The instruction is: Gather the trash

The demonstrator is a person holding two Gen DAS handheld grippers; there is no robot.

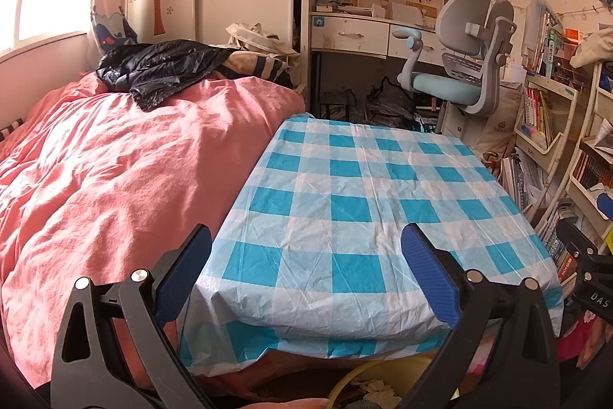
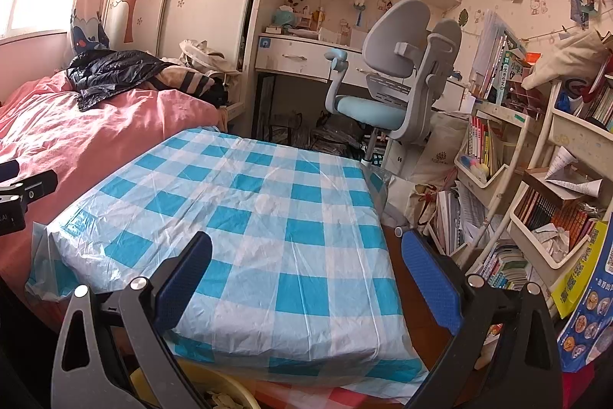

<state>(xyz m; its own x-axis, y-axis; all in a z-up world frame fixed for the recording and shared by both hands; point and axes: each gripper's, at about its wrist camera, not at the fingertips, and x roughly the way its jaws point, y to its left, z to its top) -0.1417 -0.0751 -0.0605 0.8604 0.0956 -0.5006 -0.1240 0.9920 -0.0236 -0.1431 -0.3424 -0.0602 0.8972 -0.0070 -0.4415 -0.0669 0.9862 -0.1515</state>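
Hovering wide-jawed and empty above the checked table, left gripper and right gripper flank the yellow bin of crumpled trash below, seemingly finished.

table | cover: blue-white checked plastic cloth (wrinkled) | beside: pink bed

Both views near, sharing table.

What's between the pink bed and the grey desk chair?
The table under the blue-checked cloth fills that stretch between bed and chair; its top looks bare in both views.
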